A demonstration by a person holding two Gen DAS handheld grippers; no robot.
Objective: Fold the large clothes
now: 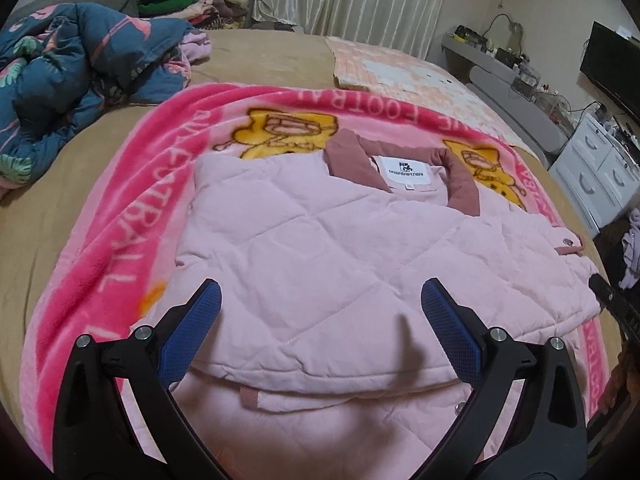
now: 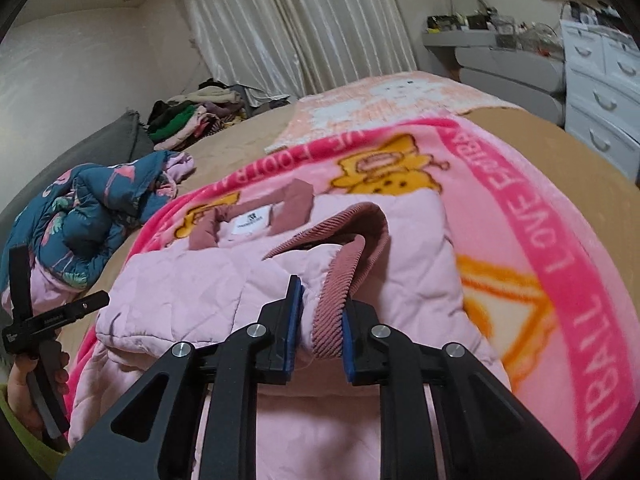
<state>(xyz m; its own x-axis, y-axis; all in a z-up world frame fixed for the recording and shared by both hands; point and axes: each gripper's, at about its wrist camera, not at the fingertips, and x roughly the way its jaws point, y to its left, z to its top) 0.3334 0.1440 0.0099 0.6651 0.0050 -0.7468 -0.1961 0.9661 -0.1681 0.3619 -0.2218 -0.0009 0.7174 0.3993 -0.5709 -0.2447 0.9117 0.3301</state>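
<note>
Right gripper [image 2: 318, 320] clamped on the dusty-rose corduroy cuff [image 2: 334, 312] of the pale pink quilted jacket [image 1: 320, 248], sleeve lifted just ahead of the fingertips. Left gripper [image 1: 320, 320] spread wide, holding nothing, hovering low over the jacket's hem side. Jacket spread beneath both tools on the bright pink fleece cartoon blanket [image 1: 132, 216], itself on the tan bedsheet [image 1: 260, 52].

Likely troubles: thick ribbed cuff slipping from the pads under a hard pull; puffy sleeve springing back off the body once let go; unpinned jacket dragging across the slick fleece, skewing the fold.
</note>
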